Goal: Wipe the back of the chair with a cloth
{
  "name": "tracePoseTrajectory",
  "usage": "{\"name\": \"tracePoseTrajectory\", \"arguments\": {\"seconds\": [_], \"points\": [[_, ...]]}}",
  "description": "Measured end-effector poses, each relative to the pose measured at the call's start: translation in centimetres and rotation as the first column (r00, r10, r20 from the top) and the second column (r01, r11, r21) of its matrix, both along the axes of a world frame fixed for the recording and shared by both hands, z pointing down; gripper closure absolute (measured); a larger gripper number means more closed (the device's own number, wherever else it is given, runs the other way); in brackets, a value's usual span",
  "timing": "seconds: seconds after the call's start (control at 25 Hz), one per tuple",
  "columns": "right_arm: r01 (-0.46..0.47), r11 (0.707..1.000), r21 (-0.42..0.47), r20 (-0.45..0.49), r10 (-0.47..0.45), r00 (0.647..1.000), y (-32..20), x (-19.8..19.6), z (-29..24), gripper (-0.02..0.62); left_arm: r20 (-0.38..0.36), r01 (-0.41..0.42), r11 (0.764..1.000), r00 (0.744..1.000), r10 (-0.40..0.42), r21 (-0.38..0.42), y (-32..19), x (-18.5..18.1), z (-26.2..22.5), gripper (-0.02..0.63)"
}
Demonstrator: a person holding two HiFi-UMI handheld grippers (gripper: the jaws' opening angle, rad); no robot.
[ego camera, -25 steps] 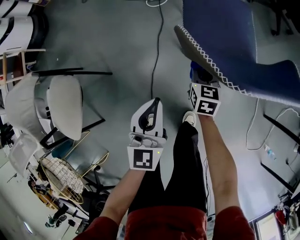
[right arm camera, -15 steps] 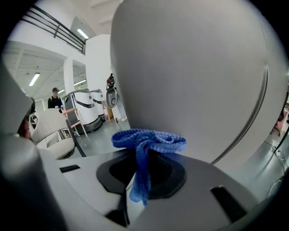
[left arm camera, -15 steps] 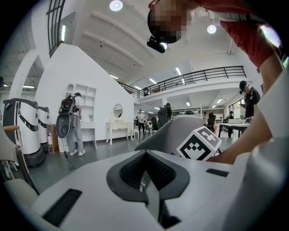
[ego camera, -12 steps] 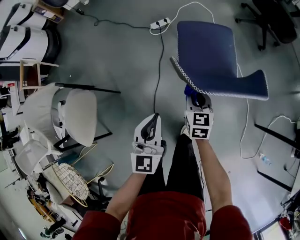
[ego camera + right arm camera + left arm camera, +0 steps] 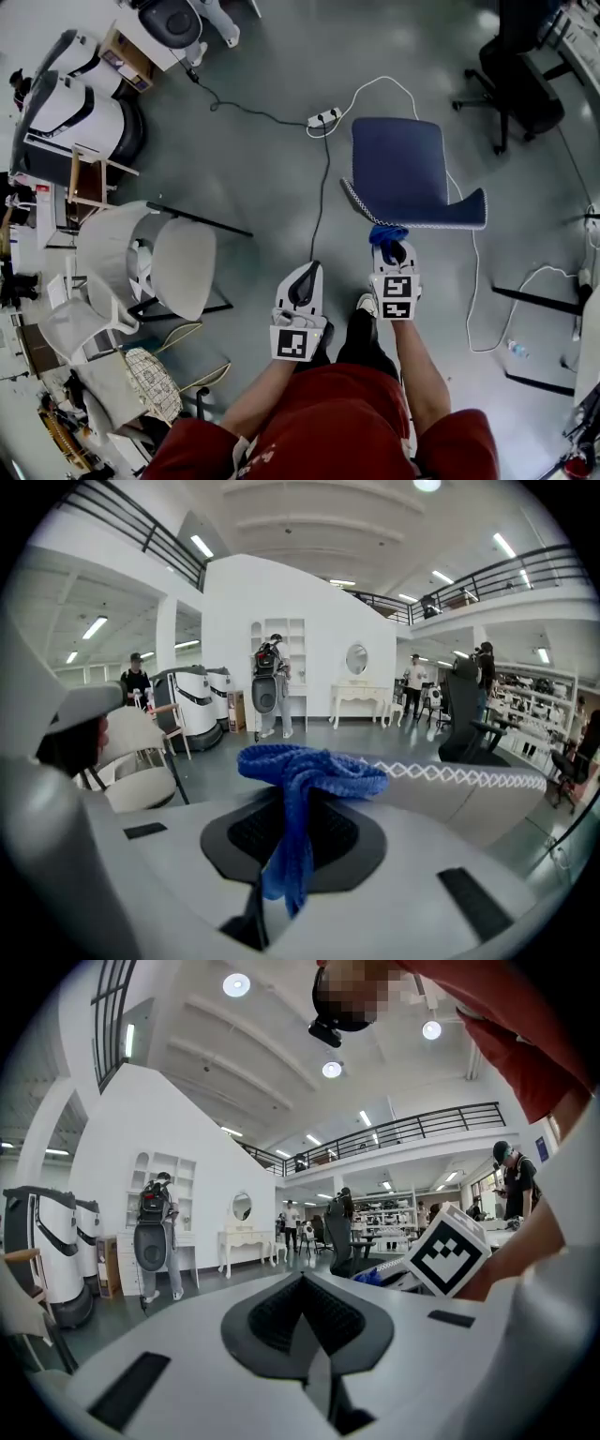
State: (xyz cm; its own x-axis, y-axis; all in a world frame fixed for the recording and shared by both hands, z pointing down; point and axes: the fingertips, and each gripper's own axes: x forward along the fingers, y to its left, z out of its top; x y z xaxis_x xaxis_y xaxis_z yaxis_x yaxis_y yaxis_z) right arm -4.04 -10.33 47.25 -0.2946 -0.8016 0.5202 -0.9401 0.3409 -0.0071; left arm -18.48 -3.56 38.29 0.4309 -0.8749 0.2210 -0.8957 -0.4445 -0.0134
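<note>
A dark blue chair with white zigzag stitching along its edge stands on the grey floor ahead of me. My right gripper is shut on a blue cloth, which sits right at the near rim of the chair's back. In the right gripper view the cloth bunches over the jaws and hangs down between them. My left gripper is held beside it on the left, away from the chair. Its jaws are shut with nothing in them.
White shell chairs and a wire basket crowd the left. A power strip with cables lies behind the blue chair, a black office chair is at the far right, and white machines stand far left.
The head view has pulled back, so the blue chair looks smaller and more floor shows. The right gripper keeps the cloth at the chair's edge. The left gripper stays shut beside it.
</note>
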Motion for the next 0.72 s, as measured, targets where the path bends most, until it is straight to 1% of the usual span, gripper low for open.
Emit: {"name": "tracePoseTrajectory", "arguments": {"seconds": [0.04, 0.12, 0.24, 0.32, 0.4, 0.48, 0.56, 0.72], "points": [[0.004, 1.0, 0.004, -0.009, -0.004, 1.0, 0.0, 0.0, -0.2, 0.534, -0.014, 0.003, 1.0, 1.0, -0.003, 0.01, -0.1, 0.0, -0.6, 0.592], [-0.002, 1.0, -0.005, 0.002, 0.002, 1.0, 0.3, -0.1, -0.1, 0.534, -0.038, 0.011, 1.0, 0.999, -0.01, 0.026, -0.1, -0.2, -1.7, 0.592], [-0.013, 1.0, -0.024, 0.026, 0.014, 1.0, 1.5, -0.3, -0.7, 0.533, -0.035, 0.012, 0.999, 0.999, -0.011, 0.03, 0.1, -0.7, -3.1, 0.592], [-0.019, 1.0, -0.006, 0.045, 0.019, 0.999, 2.4, -0.2, -2.5, 0.534, -0.083, 0.013, 1.0, 0.996, -0.012, 0.019, 0.0, -1.0, -4.2, 0.592], [-0.03, 0.999, 0.033, 0.081, 0.027, 0.996, 2.6, 0.1, -5.2, 0.533, -0.134, 0.002, 1.0, 0.991, 0.0, 0.015, -1.0, -1.1, -5.4, 0.592], [-0.043, 0.995, 0.087, 0.095, 0.035, 0.995, 2.2, 0.8, -8.4, 0.534, -0.134, 0.001, 1.0, 0.991, 0.001, 0.015, -2.2, -1.4, -6.8, 0.592], [-0.062, 0.987, 0.148, 0.098, 0.048, 0.994, 1.4, 1.5, -11.8, 0.534, -0.131, 0.011, 0.999, 0.991, -0.007, 0.031, -3.5, -1.8, -8.8, 0.592], [-0.088, 0.961, 0.263, 0.129, 0.055, 0.99, -0.4, 1.9, -19.2, 0.533, -0.127, 0.025, 0.994, 0.992, -0.012, 0.103, -5.5, -2.8, -14.0, 0.592]]}}
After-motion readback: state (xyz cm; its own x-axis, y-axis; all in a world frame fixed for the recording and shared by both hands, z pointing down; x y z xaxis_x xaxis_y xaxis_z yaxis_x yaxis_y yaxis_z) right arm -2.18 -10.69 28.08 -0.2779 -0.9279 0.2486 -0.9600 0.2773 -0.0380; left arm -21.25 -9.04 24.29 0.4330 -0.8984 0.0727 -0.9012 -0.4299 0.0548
